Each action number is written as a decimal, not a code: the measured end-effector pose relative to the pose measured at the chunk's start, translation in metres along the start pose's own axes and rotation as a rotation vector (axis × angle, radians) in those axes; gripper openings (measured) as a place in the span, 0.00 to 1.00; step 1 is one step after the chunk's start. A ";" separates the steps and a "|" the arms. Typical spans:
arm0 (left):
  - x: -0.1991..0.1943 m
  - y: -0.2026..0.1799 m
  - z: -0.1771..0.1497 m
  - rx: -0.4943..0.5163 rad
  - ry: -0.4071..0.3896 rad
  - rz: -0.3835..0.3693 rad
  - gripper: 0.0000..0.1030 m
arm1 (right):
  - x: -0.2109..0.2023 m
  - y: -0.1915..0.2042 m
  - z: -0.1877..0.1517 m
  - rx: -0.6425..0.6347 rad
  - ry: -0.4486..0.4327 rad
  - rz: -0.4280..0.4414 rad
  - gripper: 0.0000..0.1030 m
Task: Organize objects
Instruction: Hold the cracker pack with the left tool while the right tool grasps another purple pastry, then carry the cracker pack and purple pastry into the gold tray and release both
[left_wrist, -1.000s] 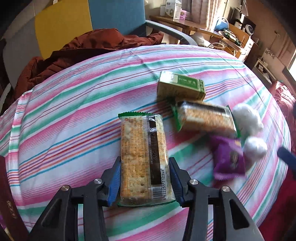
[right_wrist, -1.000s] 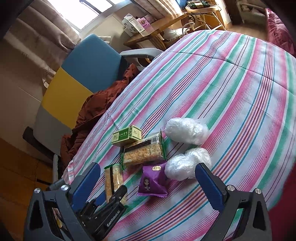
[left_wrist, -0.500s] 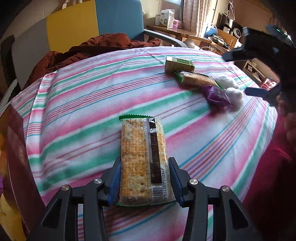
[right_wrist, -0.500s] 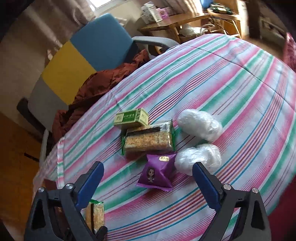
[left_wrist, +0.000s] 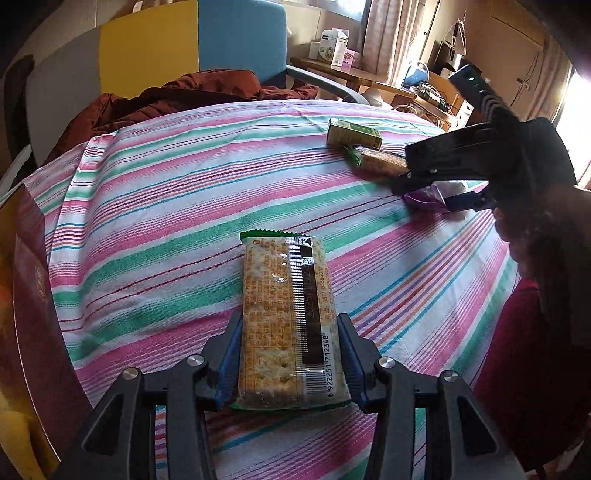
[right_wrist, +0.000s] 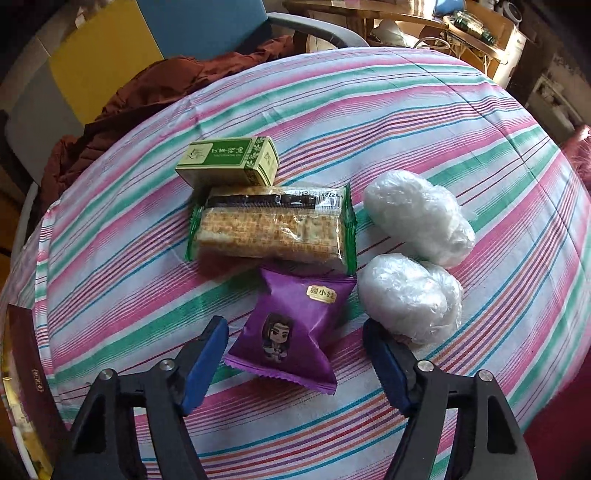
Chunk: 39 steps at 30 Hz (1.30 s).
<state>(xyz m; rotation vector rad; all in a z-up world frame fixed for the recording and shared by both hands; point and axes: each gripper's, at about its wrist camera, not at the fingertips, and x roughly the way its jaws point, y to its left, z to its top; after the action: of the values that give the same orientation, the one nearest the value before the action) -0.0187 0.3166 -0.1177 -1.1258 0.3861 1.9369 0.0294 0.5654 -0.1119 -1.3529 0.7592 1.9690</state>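
Left wrist view: a cracker pack (left_wrist: 287, 321) is clamped by the left gripper (left_wrist: 288, 363) above the striped cloth (left_wrist: 155, 206). Rightward, a purple packet (right_wrist: 291, 326) is straddled, untouched, by the spread right gripper (right_wrist: 295, 354), just below a second cracker pack (right_wrist: 273, 230).

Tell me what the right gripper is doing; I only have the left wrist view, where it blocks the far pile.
Observer: The right gripper is open, straddling a purple snack pouch.
Operator: Report what is hidden behind it.
Observer: Two clear-wrapped white bundles lie right of the pouch.
Operator: Describe the pouch's neighbours.
Observer: A cracker pack lies just beyond it, then a green box.
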 end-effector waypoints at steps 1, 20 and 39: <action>0.000 0.000 -0.001 0.004 -0.002 0.000 0.47 | 0.000 0.002 0.000 -0.018 -0.008 -0.019 0.64; -0.065 0.017 -0.015 -0.062 -0.045 -0.046 0.46 | -0.042 0.074 -0.076 -0.341 -0.053 0.173 0.38; -0.193 0.225 -0.027 -0.566 -0.223 0.143 0.47 | -0.108 0.285 -0.142 -0.699 -0.106 0.455 0.38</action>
<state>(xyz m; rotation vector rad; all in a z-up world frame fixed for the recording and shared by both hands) -0.1338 0.0666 -0.0047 -1.2305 -0.2275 2.3488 -0.0743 0.2581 -0.0225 -1.5216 0.3442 2.8166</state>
